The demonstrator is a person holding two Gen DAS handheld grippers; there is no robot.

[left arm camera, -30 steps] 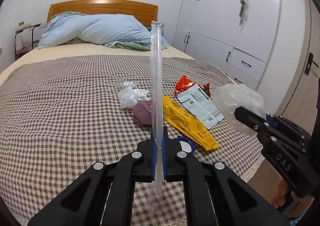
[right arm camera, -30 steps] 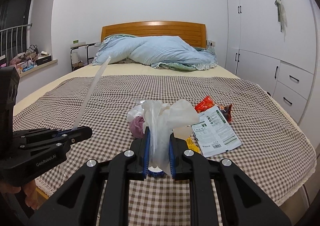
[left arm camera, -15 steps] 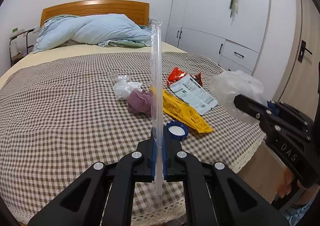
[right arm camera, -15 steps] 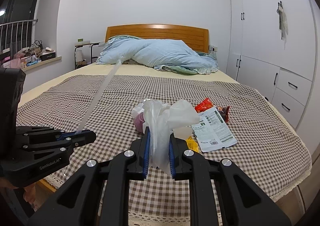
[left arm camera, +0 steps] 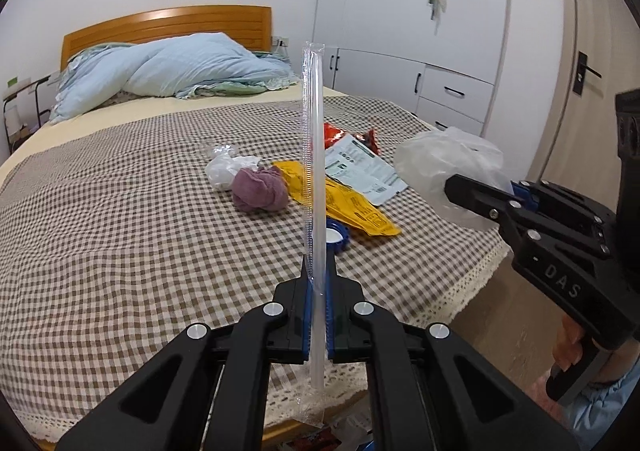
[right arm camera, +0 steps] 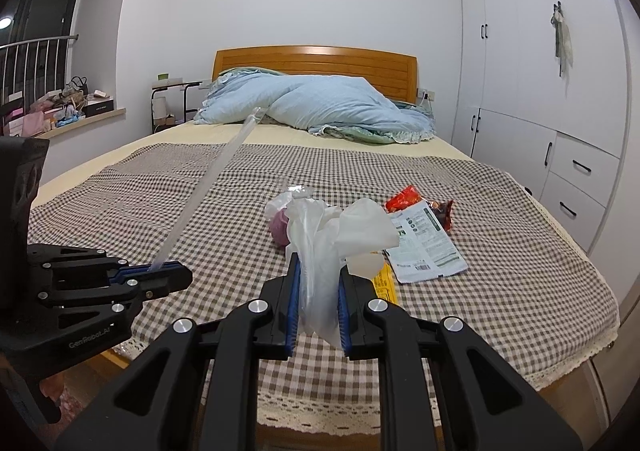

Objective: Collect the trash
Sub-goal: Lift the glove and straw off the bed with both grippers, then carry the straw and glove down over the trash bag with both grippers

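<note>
My left gripper (left arm camera: 316, 283) is shut on a long clear wrapped straw (left arm camera: 313, 155) that stands upright; the gripper also shows in the right wrist view (right arm camera: 168, 277). My right gripper (right arm camera: 318, 291) is shut on a crumpled clear plastic bag (right arm camera: 320, 235); in the left wrist view the gripper (left arm camera: 460, 187) holds the bag (left arm camera: 448, 163) off the bed's foot. On the checked bedspread (left arm camera: 120, 211) lie a purple cloth ball (left arm camera: 260, 191), white crumpled plastic (left arm camera: 224, 171), a yellow wrapper (left arm camera: 352, 207), a white-green pouch (left arm camera: 360, 167), a red wrapper (left arm camera: 332, 131) and a blue cap (left arm camera: 338, 237).
A blue duvet (left arm camera: 172, 67) lies by the wooden headboard (left arm camera: 168, 25). White wardrobes and drawers (left arm camera: 408, 51) line the right wall. A door (left arm camera: 592, 91) stands at the far right. A side table (right arm camera: 172, 103) and a cluttered window sill (right arm camera: 60, 111) are on the left.
Both grippers have pulled back from the bed toward its foot, each still holding its item. The trash on the bedspread has not moved.
</note>
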